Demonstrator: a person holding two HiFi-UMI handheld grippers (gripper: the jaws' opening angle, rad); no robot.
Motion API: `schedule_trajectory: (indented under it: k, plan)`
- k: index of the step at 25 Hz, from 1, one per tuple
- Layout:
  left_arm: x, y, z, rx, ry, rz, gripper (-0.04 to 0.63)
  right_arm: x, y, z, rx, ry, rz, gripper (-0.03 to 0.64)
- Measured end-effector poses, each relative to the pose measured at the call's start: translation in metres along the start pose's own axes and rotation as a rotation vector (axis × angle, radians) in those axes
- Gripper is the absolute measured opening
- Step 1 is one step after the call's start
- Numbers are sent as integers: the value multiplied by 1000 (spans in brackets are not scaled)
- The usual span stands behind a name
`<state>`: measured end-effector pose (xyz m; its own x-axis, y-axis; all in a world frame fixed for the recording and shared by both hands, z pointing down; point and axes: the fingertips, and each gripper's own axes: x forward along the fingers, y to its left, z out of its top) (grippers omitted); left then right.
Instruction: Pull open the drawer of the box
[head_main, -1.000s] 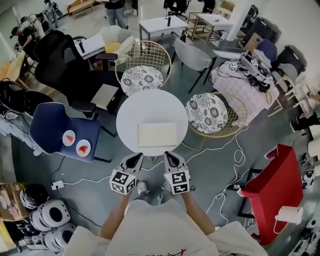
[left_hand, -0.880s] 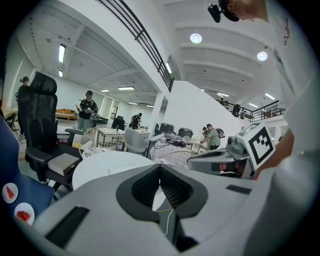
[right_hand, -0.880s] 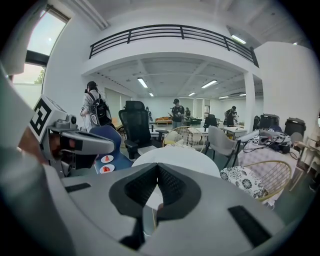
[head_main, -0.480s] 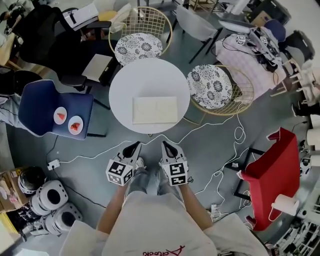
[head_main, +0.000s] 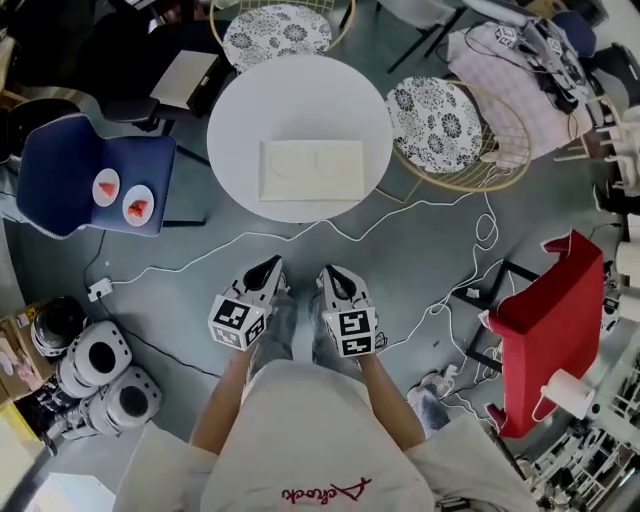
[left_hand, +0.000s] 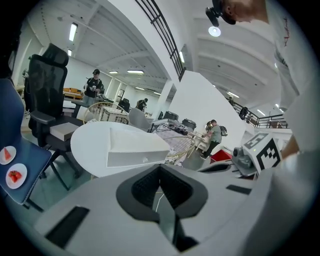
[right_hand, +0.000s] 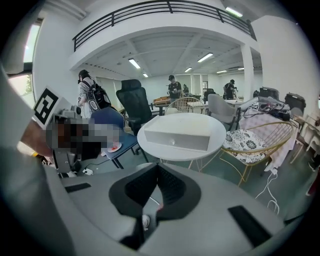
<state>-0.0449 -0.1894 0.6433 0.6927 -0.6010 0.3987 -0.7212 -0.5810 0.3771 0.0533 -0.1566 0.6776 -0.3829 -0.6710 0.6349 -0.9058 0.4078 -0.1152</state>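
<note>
A flat white box (head_main: 311, 170) lies on the round white table (head_main: 235, 110). Its drawer front, with a small knob (right_hand: 173, 142), faces me and looks pushed in. My left gripper (head_main: 272, 266) and right gripper (head_main: 329, 273) hang side by side over the floor, close to my body and well short of the table. Both are shut with nothing between the jaws. The left gripper (left_hand: 160, 168) points at the box (left_hand: 137, 150) from its left. Beyond the right gripper (right_hand: 158, 168) the box (right_hand: 182, 134) sits straight ahead.
A blue chair (head_main: 60, 165) with two plates of red food stands left of the table. Gold wire chairs with patterned cushions (head_main: 440, 110) stand behind and to its right, a red chair (head_main: 545, 320) at right. White cables (head_main: 300, 235) cross the floor between me and the table. People stand far back.
The head view has swung down, so the table and box now sit higher in the picture. Both grippers remain shut and side by side near my body.
</note>
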Motion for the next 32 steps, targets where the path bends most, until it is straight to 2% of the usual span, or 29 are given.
schedule_trajectory:
  k: [5, 9, 15, 25, 32]
  plan:
    - [1, 1, -13, -15, 15, 0, 12, -1, 9, -28, 18, 51, 13, 15]
    - [4, 0, -18, -17, 24, -3, 12, 0, 13, -35, 27, 58, 25, 15]
    - [2, 0, -20, -22, 26, 1, 12, 8, 11, -29, 42, 46, 40, 17]
    - [-2, 3, -20, -41, 19, 16, 12, 54, -2, -12, 1, 75, 84, 21]
    - [-6, 6, -23, -56, 20, 29, 12, 92, -19, 10, -6, 86, 85, 103]
